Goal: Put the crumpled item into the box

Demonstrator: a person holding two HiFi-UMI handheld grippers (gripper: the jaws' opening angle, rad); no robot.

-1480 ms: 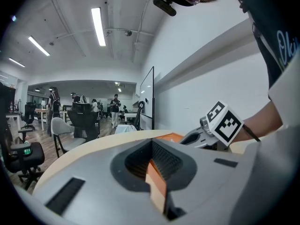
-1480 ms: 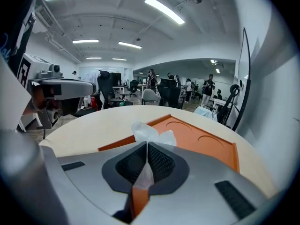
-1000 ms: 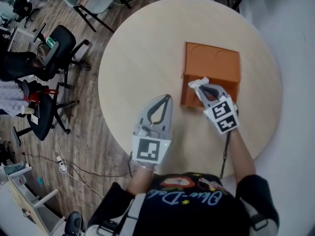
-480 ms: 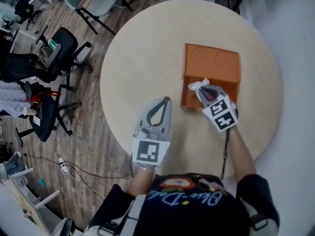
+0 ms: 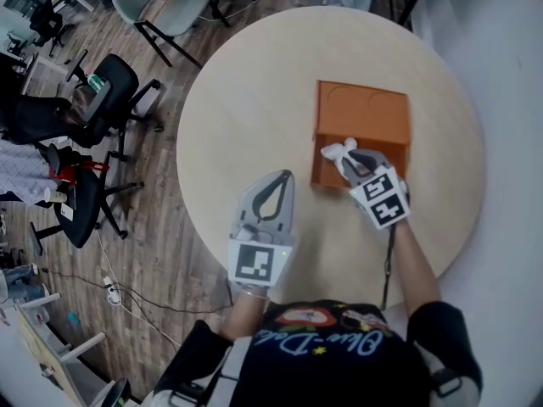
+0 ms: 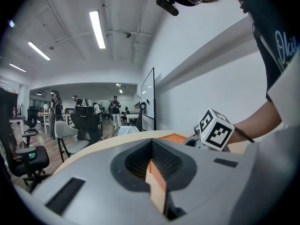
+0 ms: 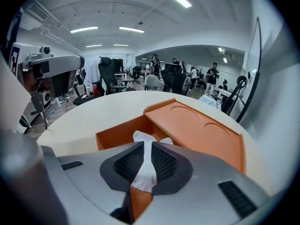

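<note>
The step in hand is the delivery itself: the right gripper point(image 5: 349, 156) has its jaws pinched on the crumpled white item point(image 5: 338, 149), a soft, papery or cloth-like wad whose thin waist is squeezed between the ribbed dark pads while a puffed end sticks out beyond the tips, and it holds that end over the open compartment at the near side of the rigid orange box point(image 5: 363, 108). The right gripper view shows the same grip, the white strip point(image 7: 141, 137) running down between the closed jaws of the gripper point(image 7: 148, 149), with the box's hollow point(image 7: 117, 131) just past them and its flat far panel, smooth and stamped with two shallow round recesses, off to the right. The next move looks like a small dip into the hollow and then a parting of the jaws; light and limp, the wad may cling to a pad. The left gripper point(image 5: 282, 179) rests idle over the round pale wooden table point(image 5: 246, 91), left of the box and apart from it, its jaws pressed together on nothing point(image 6: 151, 159)
</note>
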